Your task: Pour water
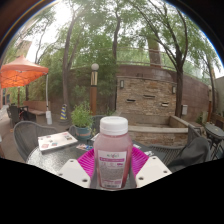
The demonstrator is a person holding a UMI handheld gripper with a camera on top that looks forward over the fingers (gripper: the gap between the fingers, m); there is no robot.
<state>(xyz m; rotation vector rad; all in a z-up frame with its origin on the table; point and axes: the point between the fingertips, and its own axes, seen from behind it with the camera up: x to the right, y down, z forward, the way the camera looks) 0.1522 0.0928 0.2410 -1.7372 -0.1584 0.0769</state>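
Pink pads (88, 158) show either side of the bottle (112, 152), and your gripper (112, 172) has its fingers drawn in close around the bottle's body. Both pads seem to press on its sides, so you look to have it held at about mid-height, upright.

Plastic of this kind is probably light and a little springy, and its smooth label can slip, so judge your squeeze: firm enough that it won't twist when you tilt, not so hard that the wall buckles. How full it is can't be told, since the body is opaque. Taking hold on the label band, below the shoulder, looks the sound choice.

To look at, the bottle is pale pink with a white label bearing small print, and a wide pale cap (113, 125) sits on top, so pouring seems not yet begun.

Behind the bottle lies a round table (45, 152) with a dark top. Left of the bottle on that table rests a booklet (57, 141), and behind the bottle to the left stands a potted plant (82, 119). Dark chairs (27, 135) ring the table. Far beyond the bottle rise a brick wall (150, 98) and trees; no cup to pour into is visible.
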